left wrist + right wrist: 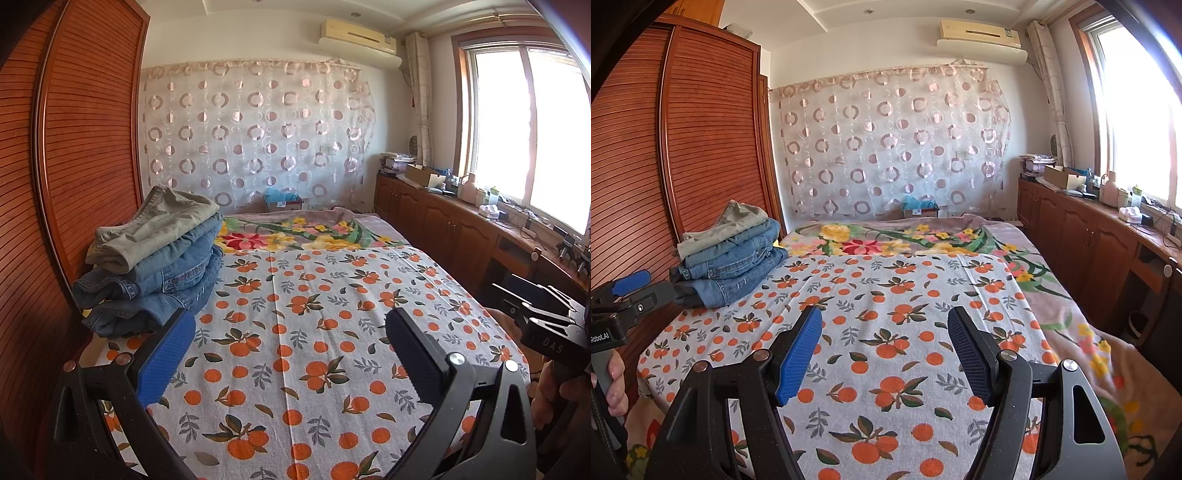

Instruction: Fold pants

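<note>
A stack of folded pants (155, 258) (727, 258) lies at the left edge of the bed, against the wardrobe, with a khaki pair on top and blue jeans beneath. My left gripper (291, 321) hovers open over the orange-print sheet (314, 288), and its left blue pad is just in front of the stack. My right gripper (883, 317) is open too, above the middle of the sheet (886, 273), with nothing between its fingers. No unfolded pants show on the sheet. One blue pad (631, 282) of the left gripper shows at the left edge of the right wrist view.
A slatted wooden wardrobe (85, 147) runs along the bed's left side. A floral blanket (886, 236) covers the far end and the right side. Low wooden cabinets (1082, 236) with clutter stand under the window on the right. A hand (615, 373) holds the left gripper's handle.
</note>
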{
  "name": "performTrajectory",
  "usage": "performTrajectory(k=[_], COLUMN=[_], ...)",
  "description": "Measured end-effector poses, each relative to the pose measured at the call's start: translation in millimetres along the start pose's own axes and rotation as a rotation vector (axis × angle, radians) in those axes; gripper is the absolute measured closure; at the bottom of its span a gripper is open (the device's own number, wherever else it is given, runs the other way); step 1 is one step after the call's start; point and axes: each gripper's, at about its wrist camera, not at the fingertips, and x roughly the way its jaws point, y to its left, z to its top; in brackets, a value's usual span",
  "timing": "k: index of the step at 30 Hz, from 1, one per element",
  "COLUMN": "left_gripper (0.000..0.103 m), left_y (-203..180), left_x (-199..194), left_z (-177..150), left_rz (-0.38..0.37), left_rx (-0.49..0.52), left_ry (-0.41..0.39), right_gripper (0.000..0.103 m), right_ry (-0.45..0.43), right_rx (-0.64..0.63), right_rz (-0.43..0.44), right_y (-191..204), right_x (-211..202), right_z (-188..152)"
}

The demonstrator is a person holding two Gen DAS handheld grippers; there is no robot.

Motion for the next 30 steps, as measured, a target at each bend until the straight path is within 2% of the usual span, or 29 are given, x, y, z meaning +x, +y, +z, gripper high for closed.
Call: performTrajectory(k=[30], left_gripper=[0.000], left_y=[-1.5], left_x=[0.4], left_z=[-1.3], left_rz=[0.001], left_rx=[0.005], left_ry=[-0.005], right_gripper=[0.030], right_ry=[-0.002], right_rx=[-0.001], right_rz=[0.000], right_y=[-1.2], right_x=[1.8], right_z=[-1.7])
